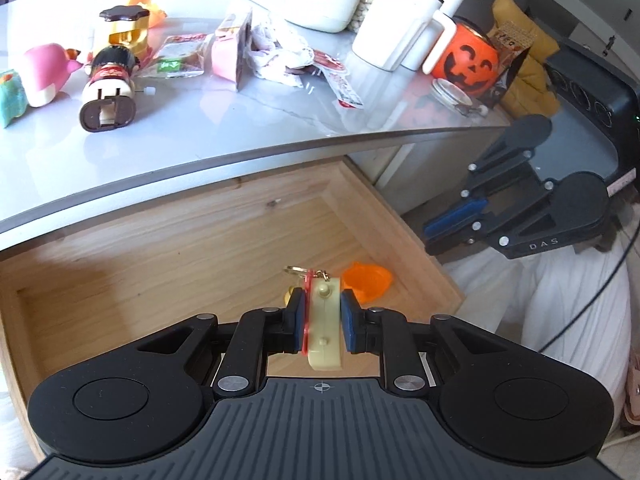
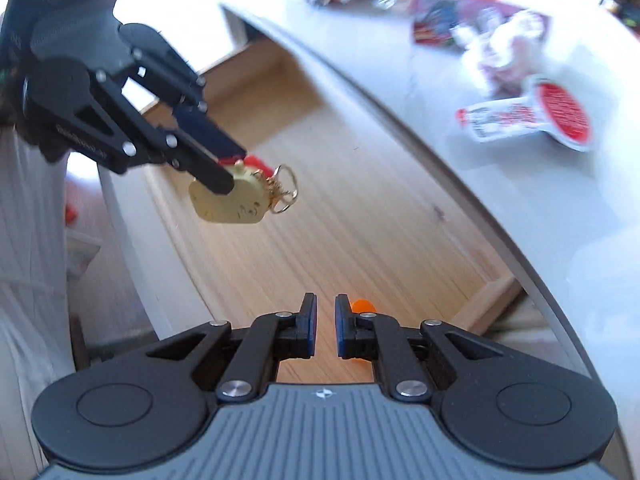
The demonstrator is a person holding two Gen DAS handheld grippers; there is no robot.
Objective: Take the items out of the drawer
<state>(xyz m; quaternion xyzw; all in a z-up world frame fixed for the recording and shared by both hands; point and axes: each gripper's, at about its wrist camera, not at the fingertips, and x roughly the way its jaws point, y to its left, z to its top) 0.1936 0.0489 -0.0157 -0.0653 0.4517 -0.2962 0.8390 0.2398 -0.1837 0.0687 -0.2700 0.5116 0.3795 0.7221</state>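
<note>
Already the tabletop (image 1: 280, 128) across the upper half of the left wrist view carries a spread of toys and packets, among them a wind-up figure (image 1: 110, 88) at upper left and a pumpkin bucket (image 1: 470, 60) at upper right, so most of the emptying looks done, judging by how bare the drawer (image 1: 160, 248) below it is. The left gripper (image 1: 322, 320) has its jaws closed narrowly on a cream keychain charm (image 1: 325, 320), held edge-on above the drawer floor and not yet set on the tabletop. One orange piece (image 1: 370, 282) lies on the drawer floor near the right wall, just right of centre in that view; it seems to be the last thing left inside. The right gripper (image 2: 326, 328) has its jaws drawn almost together with nothing between them, and the orange piece (image 2: 362, 304) peeks out just behind its right finger. The right wrist view shows the charm's (image 2: 230, 200) broad flat face and its gold ring (image 2: 286, 188) at centre left, which the left view hides; the left view alone gives the tabletop sharply, since the right one is blurred there
</note>
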